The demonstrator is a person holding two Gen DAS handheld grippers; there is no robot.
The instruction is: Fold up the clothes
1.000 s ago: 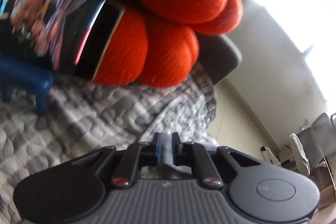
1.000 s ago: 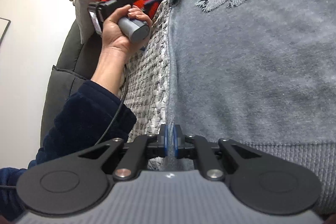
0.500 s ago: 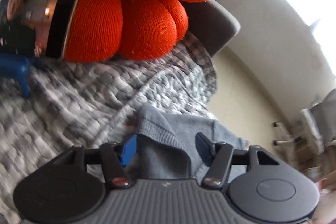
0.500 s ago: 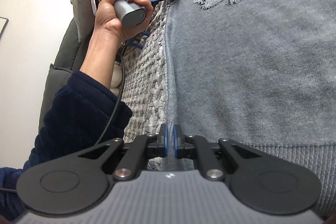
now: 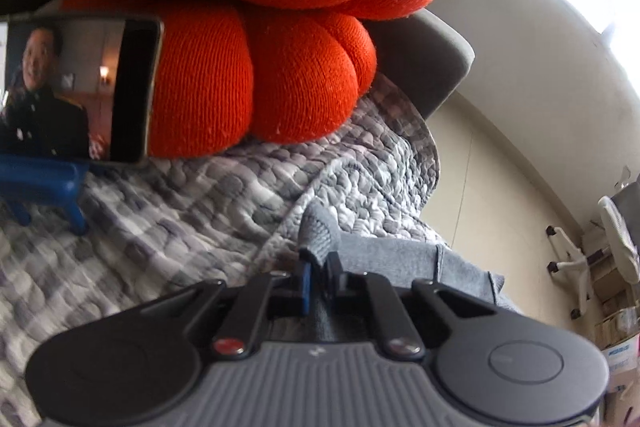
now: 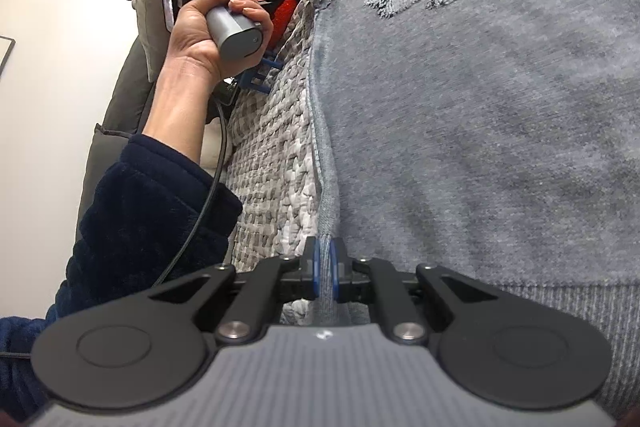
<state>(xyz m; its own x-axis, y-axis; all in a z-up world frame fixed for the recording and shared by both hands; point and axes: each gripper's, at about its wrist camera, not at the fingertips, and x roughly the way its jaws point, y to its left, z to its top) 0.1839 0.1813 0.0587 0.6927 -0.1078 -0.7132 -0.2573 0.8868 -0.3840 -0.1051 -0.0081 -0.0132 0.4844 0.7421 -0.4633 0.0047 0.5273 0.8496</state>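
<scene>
Quilted blanket (image 6: pixel 276 163) carries the grey sweater (image 6: pixel 500 131) spread flat, left gripper (image 5: pixel 318 273) clenched on its corner beside the orange cushion (image 5: pixel 256 27), right gripper (image 6: pixel 326 275) clenched on its hem edge; thin pinches could slip if pulled.

Grey knit sweater (image 6: pixel 500 131), dark-and-pale figure pattern on chest, ribbed hem near. Lies flat, spread on quilt (image 6: pixel 276 163). Left edge pinched at near hem and far corner, slightly raised.
</scene>
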